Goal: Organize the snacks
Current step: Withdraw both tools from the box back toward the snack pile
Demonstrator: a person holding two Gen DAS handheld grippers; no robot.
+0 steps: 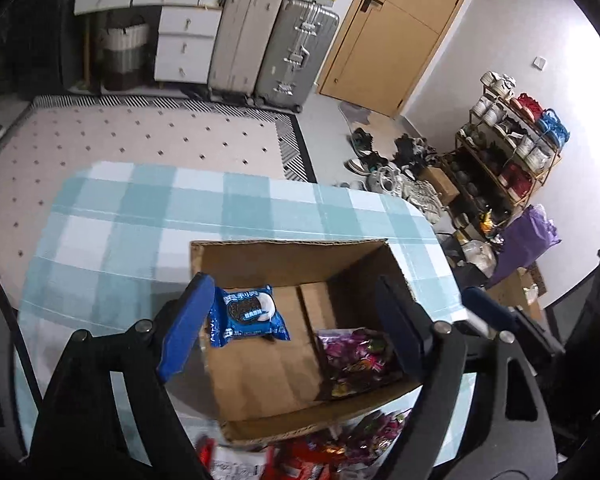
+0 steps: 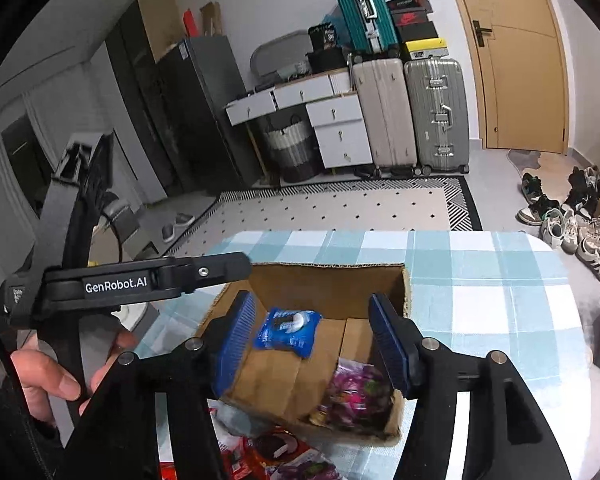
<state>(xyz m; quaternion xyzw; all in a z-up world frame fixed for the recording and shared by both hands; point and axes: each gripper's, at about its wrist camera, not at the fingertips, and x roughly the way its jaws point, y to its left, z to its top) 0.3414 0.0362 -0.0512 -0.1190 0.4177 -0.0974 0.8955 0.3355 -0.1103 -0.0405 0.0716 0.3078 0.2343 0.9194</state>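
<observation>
Two packets lie inside the open brown cardboard box (image 1: 260, 376) on the teal-and-white checked tablecloth (image 1: 140, 216): a blue cookie packet (image 1: 248, 314) flat on the box floor at the left, and a purple-pink sweets bag (image 1: 358, 358) in the right corner. Both the left gripper (image 1: 296, 324) and the right gripper (image 2: 314, 340) hover above it, blue-padded jaws spread wide, gripping nothing (more red wrappers (image 2: 276, 452) wait beside the near wall).

Blue snack pack (image 1: 248, 317); teal-white plaid tablecloth (image 1: 140, 216).
</observation>
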